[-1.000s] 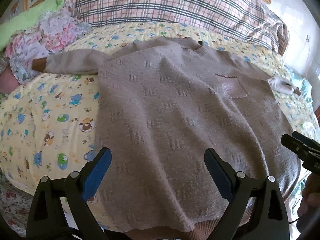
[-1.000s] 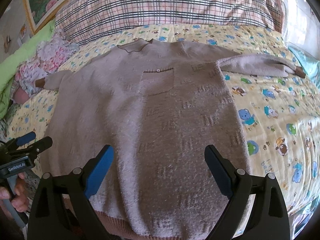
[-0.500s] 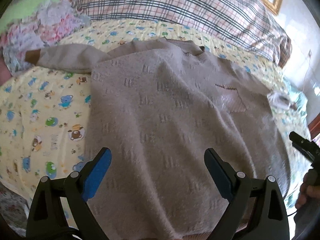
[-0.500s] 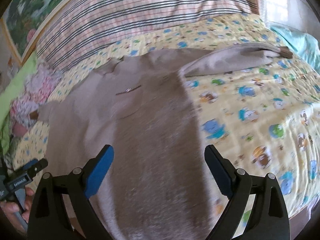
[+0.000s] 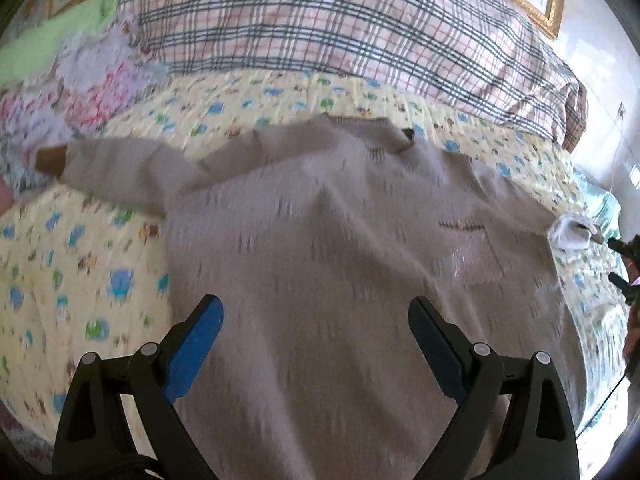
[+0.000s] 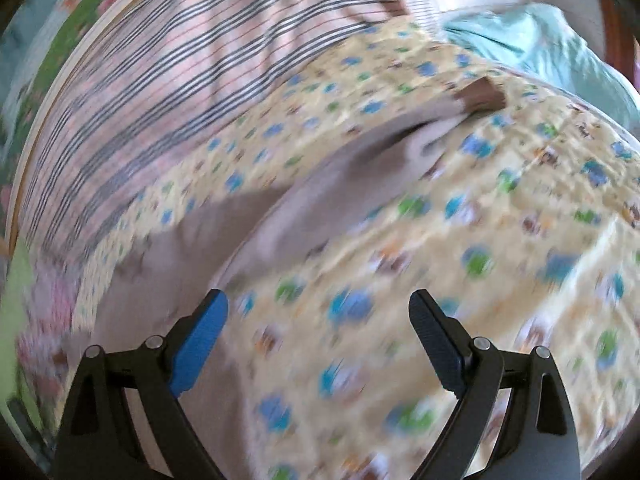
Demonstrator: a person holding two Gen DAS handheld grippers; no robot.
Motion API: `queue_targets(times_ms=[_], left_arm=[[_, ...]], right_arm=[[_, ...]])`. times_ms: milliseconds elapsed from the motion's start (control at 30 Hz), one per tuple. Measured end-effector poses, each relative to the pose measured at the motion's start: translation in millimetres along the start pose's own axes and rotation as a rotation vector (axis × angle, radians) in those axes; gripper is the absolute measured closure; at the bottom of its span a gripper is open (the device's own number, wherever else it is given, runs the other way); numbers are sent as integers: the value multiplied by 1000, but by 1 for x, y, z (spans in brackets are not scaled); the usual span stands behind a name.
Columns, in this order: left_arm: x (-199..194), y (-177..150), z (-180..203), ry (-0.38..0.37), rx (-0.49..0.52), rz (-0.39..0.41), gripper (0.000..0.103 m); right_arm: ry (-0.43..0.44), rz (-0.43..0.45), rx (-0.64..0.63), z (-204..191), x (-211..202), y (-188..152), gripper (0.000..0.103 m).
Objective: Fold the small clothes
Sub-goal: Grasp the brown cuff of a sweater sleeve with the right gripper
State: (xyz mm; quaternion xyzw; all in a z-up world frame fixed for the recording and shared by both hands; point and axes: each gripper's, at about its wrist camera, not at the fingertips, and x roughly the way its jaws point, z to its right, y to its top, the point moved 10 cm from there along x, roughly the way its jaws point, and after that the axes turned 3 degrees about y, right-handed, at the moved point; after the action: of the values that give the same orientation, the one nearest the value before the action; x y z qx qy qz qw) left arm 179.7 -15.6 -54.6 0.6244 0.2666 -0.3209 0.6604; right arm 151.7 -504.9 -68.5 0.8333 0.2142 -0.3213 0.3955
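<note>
A: From the left wrist, where is the sweater (image 5: 340,248)?

B: Spread flat, front up, on the bed's yellow animal-print sheet (image 5: 80,264), collar toward the plaid pillow (image 5: 340,28). One sleeve (image 5: 116,168) lies stretched out to the side, brown cuff at its end. Laid out like that, I'd judge it ready for folding, with no fold made yet.

A: And the left gripper (image 5: 316,320)?

B: It hangs over the lower body of the sweater, fingers (image 5: 196,332) spread wide and empty, grasping nothing. At the far right edge the tips of the other tool show near the other sleeve's end.

A: The right wrist view?

B: Blurred. The right gripper (image 6: 320,320) is released too, blue fingers (image 6: 200,332) apart over bare sheet (image 6: 460,248), just beside the sweater's edge (image 6: 132,280). The other sleeve (image 6: 360,156) runs away ahead of it to a brown cuff (image 6: 484,96).

A: Why there?

B: Probably lining up on that sleeve, to bring it in over the body first.
</note>
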Motion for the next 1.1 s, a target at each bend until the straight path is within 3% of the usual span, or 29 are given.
queue_targets(times_ms=[67,133,433,567,633,700,767,800,933,1100], left_arm=[[4,13,-1,5,-21,29,8],[14,21,1,-13,-35,6,8],[51,47,8,35,9,-13,8],[75,49,8,45,2,-49,8],[83,49,9,46,1,-61,8],[90,49,10,47,12,-69,8],[96,48,9,59,25,-75,8],[98,47,9,61,25,-79,8],[101,42,3,49,4,-90,8],[94,39,-7,37,-27,-85,8]], right_arm=[[-15,17,42,12,5,22,11],[-32,29,78,26,14,46,12],[-74,51,254,94,54,120,31],[-116,35,341,135,75,134,54],[-110,49,366,145,81,142,60],[-118,65,366,151,84,150,74],[-117,82,346,149,85,158,90],[-120,102,321,144,82,162,93],[-47,176,213,106,67,176,94],[183,178,-2,-7,50,166,95]])
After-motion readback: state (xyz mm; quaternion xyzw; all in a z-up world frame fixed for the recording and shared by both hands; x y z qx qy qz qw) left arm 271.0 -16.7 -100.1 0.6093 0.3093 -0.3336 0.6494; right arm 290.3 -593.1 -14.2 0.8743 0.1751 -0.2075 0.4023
